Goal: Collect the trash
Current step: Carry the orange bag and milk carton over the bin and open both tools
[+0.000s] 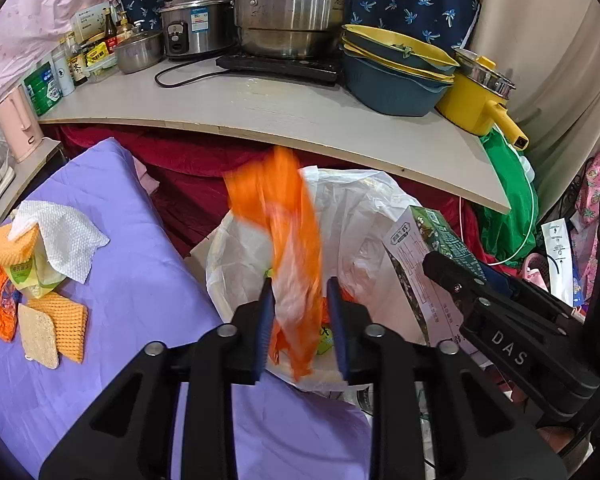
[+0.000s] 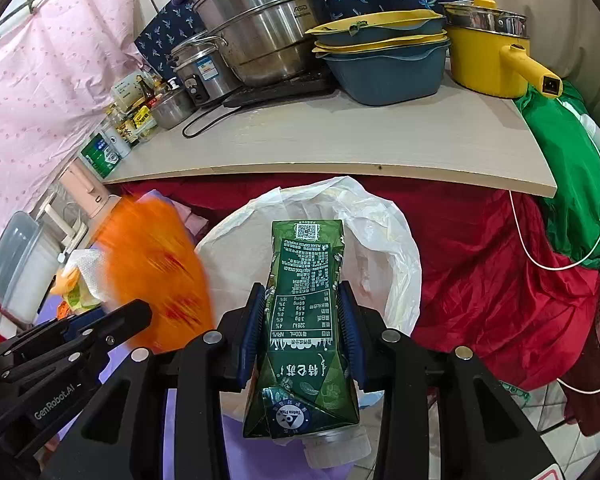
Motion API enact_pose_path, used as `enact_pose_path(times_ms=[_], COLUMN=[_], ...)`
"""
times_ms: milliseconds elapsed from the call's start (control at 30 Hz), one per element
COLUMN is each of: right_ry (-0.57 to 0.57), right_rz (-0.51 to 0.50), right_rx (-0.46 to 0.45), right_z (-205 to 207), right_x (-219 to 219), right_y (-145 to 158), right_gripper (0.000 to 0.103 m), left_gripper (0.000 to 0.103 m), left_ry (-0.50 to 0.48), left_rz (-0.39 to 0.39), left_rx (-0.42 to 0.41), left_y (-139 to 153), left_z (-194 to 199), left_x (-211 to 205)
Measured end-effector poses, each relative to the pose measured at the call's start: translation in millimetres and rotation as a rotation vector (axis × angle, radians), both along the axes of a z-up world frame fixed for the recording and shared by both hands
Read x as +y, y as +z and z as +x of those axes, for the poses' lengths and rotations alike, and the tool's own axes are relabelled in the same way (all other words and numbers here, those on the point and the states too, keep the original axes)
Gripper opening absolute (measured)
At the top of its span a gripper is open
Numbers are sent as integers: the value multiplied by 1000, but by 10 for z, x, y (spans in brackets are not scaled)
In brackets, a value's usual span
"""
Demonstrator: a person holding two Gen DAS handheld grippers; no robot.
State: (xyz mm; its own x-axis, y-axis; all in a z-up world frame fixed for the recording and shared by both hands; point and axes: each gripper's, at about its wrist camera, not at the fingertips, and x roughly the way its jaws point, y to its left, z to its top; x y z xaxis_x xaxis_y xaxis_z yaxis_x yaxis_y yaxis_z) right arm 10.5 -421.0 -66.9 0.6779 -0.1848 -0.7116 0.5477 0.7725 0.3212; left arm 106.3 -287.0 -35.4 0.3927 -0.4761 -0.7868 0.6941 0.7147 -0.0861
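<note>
while the right gripper (image 2: 302,328) pinches a green carton (image 2: 300,320) over the white bag (image 1: 364,216), the left gripper (image 1: 300,320) stands spread, blurred orange wrapper (image 1: 284,220) between its jaws.

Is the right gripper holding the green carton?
Yes, the right gripper has both pads pressed on the green carton over the white bag.
</note>
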Motion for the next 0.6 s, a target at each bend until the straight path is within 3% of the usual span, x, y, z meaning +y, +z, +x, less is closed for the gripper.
enact_pose_path(times_ms=[133, 600], right_ry=[-4, 9], right_rz=[3, -21], right_rx=[0, -26], right_z=[36, 220], right_x=[-32, 66], right_y=[-10, 72], right_gripper=[36, 40], left_gripper=[53, 55], left_ry=[22, 88], left_rz=[-10, -26], left_rx=[-14, -30], left_y=[21, 89], left_z=[46, 198], left_x=[38, 268])
